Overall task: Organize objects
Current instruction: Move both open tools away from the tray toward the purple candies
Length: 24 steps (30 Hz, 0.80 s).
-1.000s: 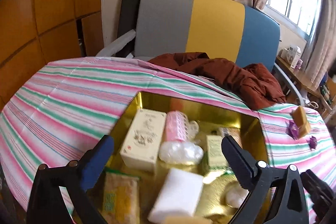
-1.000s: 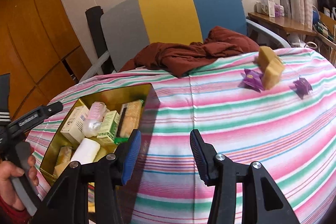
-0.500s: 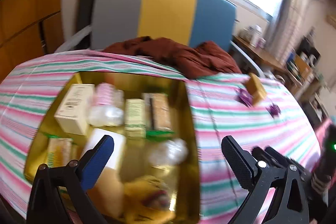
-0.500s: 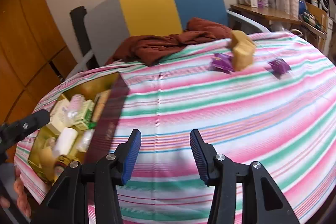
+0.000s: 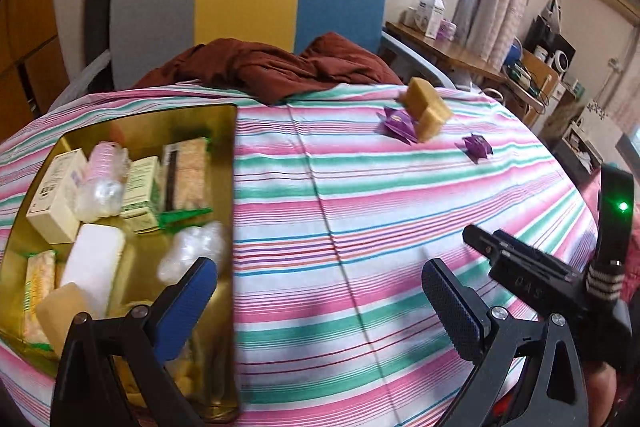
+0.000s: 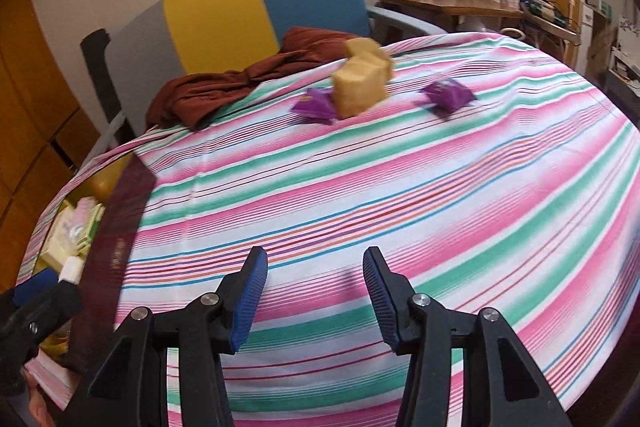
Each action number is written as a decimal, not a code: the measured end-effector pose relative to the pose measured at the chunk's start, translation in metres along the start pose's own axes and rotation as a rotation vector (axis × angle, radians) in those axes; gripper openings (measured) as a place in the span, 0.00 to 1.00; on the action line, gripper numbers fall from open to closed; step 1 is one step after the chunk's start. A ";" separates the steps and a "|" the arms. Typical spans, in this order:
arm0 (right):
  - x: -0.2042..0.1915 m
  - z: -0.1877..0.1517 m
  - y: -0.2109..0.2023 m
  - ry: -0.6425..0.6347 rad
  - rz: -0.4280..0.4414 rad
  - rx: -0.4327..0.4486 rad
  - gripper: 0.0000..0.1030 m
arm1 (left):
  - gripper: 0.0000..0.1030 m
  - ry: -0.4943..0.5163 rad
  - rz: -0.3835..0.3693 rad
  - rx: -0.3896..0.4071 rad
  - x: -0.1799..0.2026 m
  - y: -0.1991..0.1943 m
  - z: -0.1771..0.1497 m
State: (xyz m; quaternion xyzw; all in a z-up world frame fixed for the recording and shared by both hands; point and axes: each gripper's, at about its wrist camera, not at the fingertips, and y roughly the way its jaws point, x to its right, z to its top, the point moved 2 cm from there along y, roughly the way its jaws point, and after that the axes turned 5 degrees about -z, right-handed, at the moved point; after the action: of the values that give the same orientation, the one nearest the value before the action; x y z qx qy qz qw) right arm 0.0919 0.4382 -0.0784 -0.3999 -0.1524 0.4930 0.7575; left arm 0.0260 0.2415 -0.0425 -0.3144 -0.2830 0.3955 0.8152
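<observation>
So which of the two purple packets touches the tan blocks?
The left purple packet: it lies against the tan blocks. The other packet lies apart, to their right.

Gold tin (image 5: 224,187) at nine o'clock runs off the lower edge; its packets blur together. Tan blocks (image 6: 362,79) at twelve o'clock smear, edges unreadable.

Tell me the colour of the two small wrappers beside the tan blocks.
Purple wrappers, clearest in the right wrist view.

My left gripper (image 5: 320,291) points downward, jaws wide, empty; my right gripper (image 6: 316,291) likewise, jaws parted, just opened slightly.
</observation>
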 end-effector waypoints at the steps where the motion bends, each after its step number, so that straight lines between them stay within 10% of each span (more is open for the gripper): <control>1: 0.005 0.001 0.001 0.004 -0.011 0.002 0.52 | 1.00 0.009 -0.002 -0.008 0.004 0.004 0.000; 12: 0.055 0.027 0.018 0.004 -0.106 0.053 0.76 | 1.00 0.048 -0.009 -0.060 0.031 0.039 -0.002; 24: 0.110 0.115 0.076 0.077 -0.166 0.055 0.79 | 1.00 0.068 -0.007 -0.107 0.045 0.069 0.004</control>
State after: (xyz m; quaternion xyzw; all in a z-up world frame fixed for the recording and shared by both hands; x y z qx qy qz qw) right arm 0.0240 0.6012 -0.0810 -0.3835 -0.1423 0.4167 0.8118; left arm 0.0148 0.3136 -0.0809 -0.3699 -0.2767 0.3661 0.8078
